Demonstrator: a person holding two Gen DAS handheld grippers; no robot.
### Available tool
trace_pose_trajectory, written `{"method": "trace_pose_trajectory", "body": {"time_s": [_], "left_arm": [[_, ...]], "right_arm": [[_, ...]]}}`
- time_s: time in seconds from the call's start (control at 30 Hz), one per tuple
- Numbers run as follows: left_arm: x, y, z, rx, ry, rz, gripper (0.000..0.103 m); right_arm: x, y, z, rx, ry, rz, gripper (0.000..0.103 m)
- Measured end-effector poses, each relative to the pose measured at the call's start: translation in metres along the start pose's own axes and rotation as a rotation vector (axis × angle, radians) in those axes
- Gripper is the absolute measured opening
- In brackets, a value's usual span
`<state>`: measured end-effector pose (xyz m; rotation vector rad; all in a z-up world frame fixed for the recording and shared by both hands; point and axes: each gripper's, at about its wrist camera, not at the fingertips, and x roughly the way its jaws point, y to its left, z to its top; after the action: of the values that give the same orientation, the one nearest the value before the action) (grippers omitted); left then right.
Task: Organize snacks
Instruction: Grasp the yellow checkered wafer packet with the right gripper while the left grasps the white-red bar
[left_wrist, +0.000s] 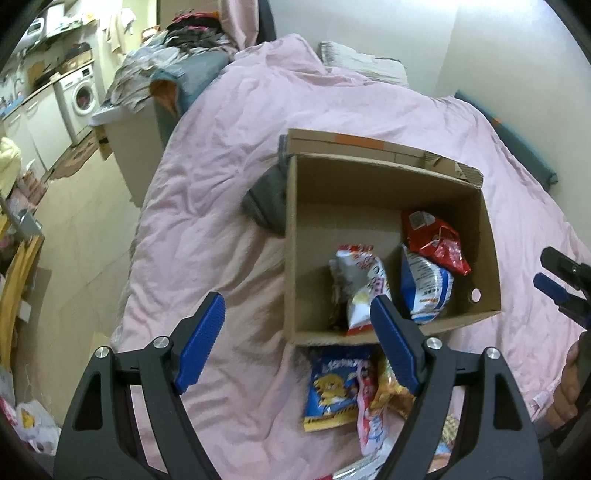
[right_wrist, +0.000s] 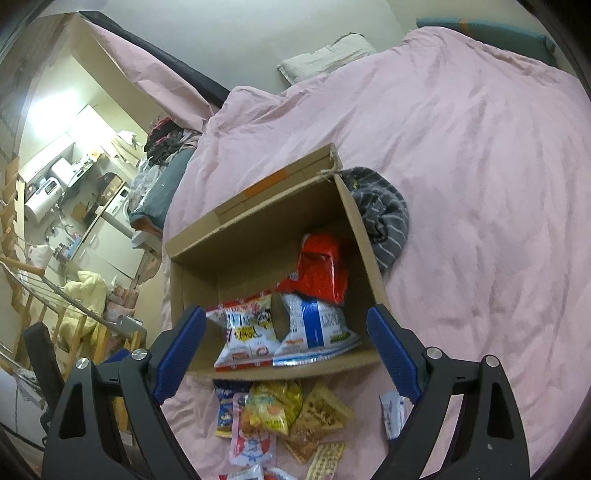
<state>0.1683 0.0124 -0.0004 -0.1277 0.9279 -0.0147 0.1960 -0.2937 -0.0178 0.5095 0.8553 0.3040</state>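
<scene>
An open cardboard box (left_wrist: 317, 206) (right_wrist: 236, 236) sits on a pink duvet. Inside lie a red snack bag (left_wrist: 436, 240) (right_wrist: 321, 266), a blue-and-white bag (left_wrist: 424, 284) (right_wrist: 314, 325) and a white-and-red bag (left_wrist: 358, 284) (right_wrist: 247, 328). Loose snack packets (left_wrist: 336, 387) (right_wrist: 280, 417) lie in a pile on the duvet just in front of the box. My left gripper (left_wrist: 299, 328) is open and empty above the box's near edge. My right gripper (right_wrist: 286, 336) is open and empty over the box's near wall; it also shows at the right edge of the left wrist view (left_wrist: 554, 284).
A grey striped garment (right_wrist: 380, 214) (left_wrist: 266, 203) lies against the box's far side. The pink duvet (left_wrist: 221, 184) (right_wrist: 480, 184) covers the bed. A laundry basket with clothes (left_wrist: 140, 110) stands beside the bed. A kitchen with a washing machine (left_wrist: 79, 96) is beyond.
</scene>
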Motion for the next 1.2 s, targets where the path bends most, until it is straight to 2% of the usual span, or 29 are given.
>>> {"method": "trace_pose_trajectory", "body": {"time_s": [0.2,0.3,0.43,0.6,0.77,0.9,1.0,1.1,1.13,1.2], "left_arm": [[-0.005,0.013,-0.019,-0.040,0.041,-0.005,0.078],[-0.006,0.014,-0.030,-0.042,0.068,0.001,0.078],[-0.002,0.014,-0.048,-0.034,0.125,-0.007,0.078],[0.001,0.010,-0.069,-0.022,0.185,-0.025,0.078],[0.007,-0.003,-0.082,0.037,0.254,-0.045,0.078],[0.015,-0.013,-0.091,0.098,0.321,-0.075,0.078],[0.023,-0.025,-0.106,0.214,0.376,-0.052,0.078],[0.031,-0.040,-0.124,0.321,0.448,-0.087,0.078],[0.032,-0.044,-0.128,0.340,0.466,-0.104,0.078],[0.034,-0.051,-0.135,0.375,0.482,-0.124,0.078]], "right_arm": [[-0.006,0.002,-0.020,-0.019,0.040,-0.021,0.091],[-0.006,0.001,-0.034,-0.022,0.087,-0.024,0.091],[0.009,-0.004,-0.064,-0.025,0.257,-0.033,0.091],[0.042,-0.020,-0.111,-0.004,0.517,-0.097,0.090],[0.067,-0.014,-0.126,-0.071,0.615,-0.121,0.073],[0.081,-0.007,-0.132,-0.127,0.643,-0.171,0.068],[0.086,0.000,-0.134,-0.185,0.645,-0.202,0.064],[0.088,0.006,-0.136,-0.229,0.650,-0.214,0.049],[0.088,0.007,-0.135,-0.242,0.647,-0.219,0.037],[0.086,0.009,-0.134,-0.255,0.634,-0.221,0.031]]}}
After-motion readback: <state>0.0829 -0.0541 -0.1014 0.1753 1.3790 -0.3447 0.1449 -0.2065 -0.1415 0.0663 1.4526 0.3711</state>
